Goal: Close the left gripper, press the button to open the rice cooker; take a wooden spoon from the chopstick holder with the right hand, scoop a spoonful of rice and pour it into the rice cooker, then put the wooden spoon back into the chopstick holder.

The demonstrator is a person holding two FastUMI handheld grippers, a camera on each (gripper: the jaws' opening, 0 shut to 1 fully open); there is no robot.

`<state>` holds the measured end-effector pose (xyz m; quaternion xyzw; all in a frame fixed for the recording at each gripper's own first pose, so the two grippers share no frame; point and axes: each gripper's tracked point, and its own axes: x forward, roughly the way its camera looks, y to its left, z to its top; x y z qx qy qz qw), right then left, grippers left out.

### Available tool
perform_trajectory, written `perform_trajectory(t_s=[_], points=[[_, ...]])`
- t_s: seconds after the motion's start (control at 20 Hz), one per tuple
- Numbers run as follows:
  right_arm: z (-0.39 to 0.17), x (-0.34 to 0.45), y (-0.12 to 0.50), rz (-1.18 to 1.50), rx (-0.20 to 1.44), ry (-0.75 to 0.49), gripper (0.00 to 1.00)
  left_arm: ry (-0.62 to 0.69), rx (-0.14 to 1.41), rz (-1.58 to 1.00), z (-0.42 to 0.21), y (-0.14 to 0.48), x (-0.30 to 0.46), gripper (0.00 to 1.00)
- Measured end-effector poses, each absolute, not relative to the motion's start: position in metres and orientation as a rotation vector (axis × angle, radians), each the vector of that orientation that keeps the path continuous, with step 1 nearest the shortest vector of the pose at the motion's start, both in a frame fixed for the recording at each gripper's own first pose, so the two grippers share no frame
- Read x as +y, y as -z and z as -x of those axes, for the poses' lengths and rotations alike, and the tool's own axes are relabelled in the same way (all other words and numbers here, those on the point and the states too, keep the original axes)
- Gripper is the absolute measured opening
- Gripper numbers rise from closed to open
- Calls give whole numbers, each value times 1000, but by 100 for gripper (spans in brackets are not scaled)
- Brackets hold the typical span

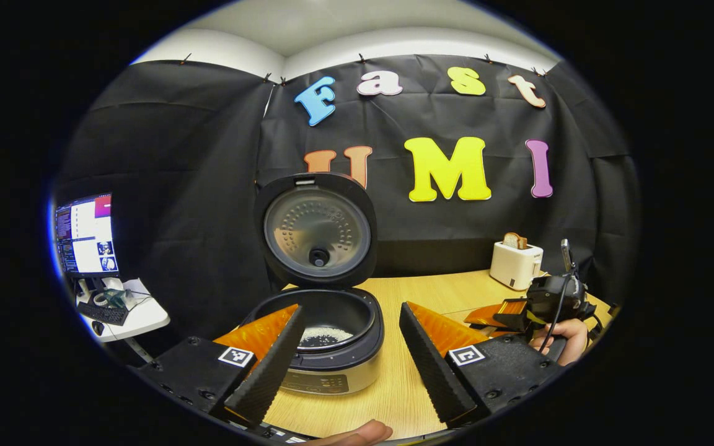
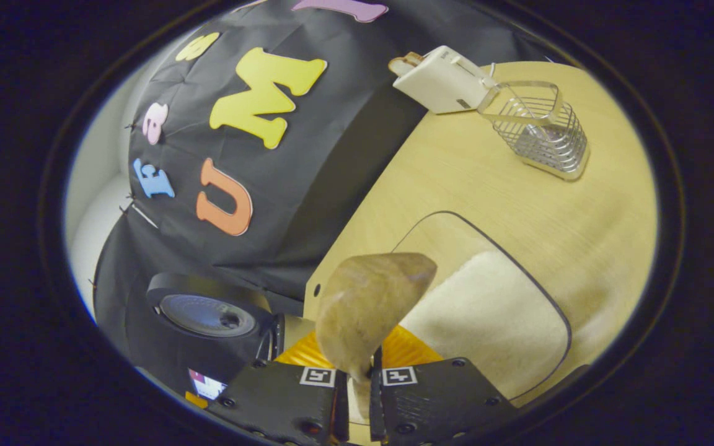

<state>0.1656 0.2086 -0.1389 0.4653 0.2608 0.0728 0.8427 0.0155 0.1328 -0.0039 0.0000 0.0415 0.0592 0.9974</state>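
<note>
Black cloth backs a pale wooden table [image 1: 394,396]. On it, in the left gripper view, the rice cooker [image 1: 326,334] stands with its lid [image 1: 317,229] swung upright; a little rice [image 1: 326,336] lies in the pot. The left gripper [image 1: 351,356] hangs before it, its 2 fingers spread wide apart on either side of the cooker and holding nothing. A toaster [image 1: 515,263] sits at the back right, and near it a hand [image 1: 564,341] holds the other gripper.

In the right gripper view, the right gripper [image 2: 357,396] is clamped on the spoon [image 2: 366,313], whose bowl rises just above the rice tray [image 2: 487,310]. The wire holder [image 2: 537,127] stands well apart, beside the toaster [image 2: 440,77].
</note>
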Motion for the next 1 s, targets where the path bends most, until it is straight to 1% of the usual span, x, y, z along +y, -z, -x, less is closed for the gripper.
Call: perform_trajectory(t_s=[0.25, 0.35, 0.6, 0.75, 0.8, 0.95, 1.0], points=[[-167, 174, 127, -1109, 481, -96, 13, -123, 87, 4, -16, 6, 136, 98], [-169, 162, 120, -1171, 454, -98, 13, -131, 90, 8, -16, 6, 138, 98], [-164, 154, 99, -1391, 469, -187, 12, -136, 89, 12, -15, 6, 138, 98], [-156, 146, 88, -1630, 555, -308, 12, -122, 89, 39, -16, 6, 137, 98], [-157, 139, 86, -1660, 547, -318, 12, -120, 92, 50, -16, 7, 138, 98], [-163, 121, 88, -1603, 508, -250, 13, -143, 105, 53, -18, 10, 144, 98], [-164, 119, 85, -1605, 493, -252, 13, -141, 107, 53, -18, 11, 144, 98]])
